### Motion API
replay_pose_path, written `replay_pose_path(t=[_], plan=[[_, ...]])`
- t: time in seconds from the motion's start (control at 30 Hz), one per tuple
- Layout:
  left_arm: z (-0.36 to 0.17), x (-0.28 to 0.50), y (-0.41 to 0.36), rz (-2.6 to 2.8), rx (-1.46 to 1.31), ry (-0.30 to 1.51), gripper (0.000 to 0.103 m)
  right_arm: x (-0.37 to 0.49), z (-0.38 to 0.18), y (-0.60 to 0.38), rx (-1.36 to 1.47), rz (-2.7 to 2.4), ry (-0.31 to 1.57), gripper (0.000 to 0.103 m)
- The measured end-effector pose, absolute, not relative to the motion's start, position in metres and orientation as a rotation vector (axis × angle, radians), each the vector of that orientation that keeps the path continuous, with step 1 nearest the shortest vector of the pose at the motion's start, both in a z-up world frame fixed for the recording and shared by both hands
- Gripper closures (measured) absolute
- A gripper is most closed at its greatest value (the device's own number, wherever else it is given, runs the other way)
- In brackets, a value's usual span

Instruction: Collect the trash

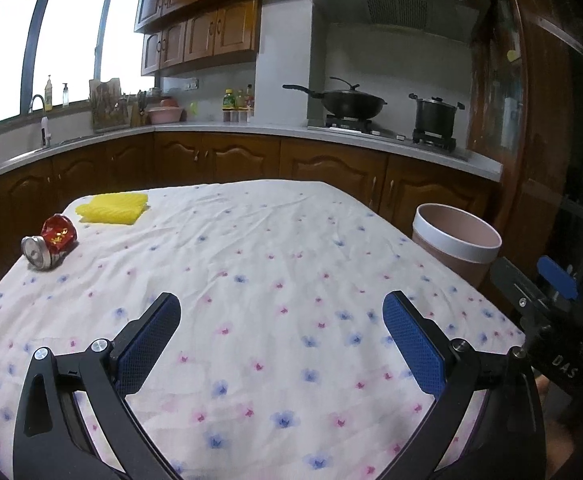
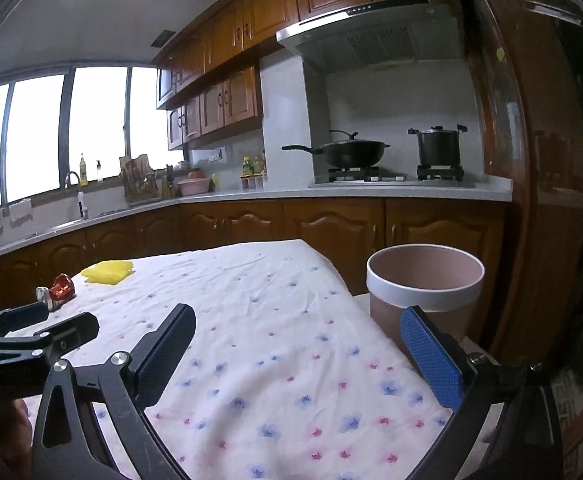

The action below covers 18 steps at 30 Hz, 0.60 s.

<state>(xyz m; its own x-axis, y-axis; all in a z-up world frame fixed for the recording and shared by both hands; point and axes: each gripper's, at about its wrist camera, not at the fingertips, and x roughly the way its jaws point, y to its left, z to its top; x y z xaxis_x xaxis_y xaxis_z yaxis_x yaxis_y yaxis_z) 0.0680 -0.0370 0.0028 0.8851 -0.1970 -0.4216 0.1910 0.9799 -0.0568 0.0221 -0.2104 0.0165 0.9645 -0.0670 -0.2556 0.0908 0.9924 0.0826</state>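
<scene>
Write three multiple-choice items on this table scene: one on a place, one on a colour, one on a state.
1. Where does the crushed red can lie?
A. in the bin
B. on the floral tablecloth
C. on the stove

2. What colour is the foam netting?
A. yellow
B. green
C. black

3. How is the left gripper?
A. shut on the can
B. holding netting
C. open, empty

Key: B, the can rests on the cloth near its far left edge; A, the netting is bright yellow; C, nothing sits between the spread pads.

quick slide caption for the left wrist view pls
Open left gripper hovers empty over the floral tablecloth, with a crushed red can and yellow foam netting far left, pink bin at right.
</scene>
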Motion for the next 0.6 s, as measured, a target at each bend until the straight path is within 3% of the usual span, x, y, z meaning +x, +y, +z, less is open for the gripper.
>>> replay_pose_path(t=[0.6], plan=[[-0.001,0.067,-0.034,-0.171,0.005,0.439,0.000,0.027,0.005,-0.217,0.125,-0.046,0.288,0.000]])
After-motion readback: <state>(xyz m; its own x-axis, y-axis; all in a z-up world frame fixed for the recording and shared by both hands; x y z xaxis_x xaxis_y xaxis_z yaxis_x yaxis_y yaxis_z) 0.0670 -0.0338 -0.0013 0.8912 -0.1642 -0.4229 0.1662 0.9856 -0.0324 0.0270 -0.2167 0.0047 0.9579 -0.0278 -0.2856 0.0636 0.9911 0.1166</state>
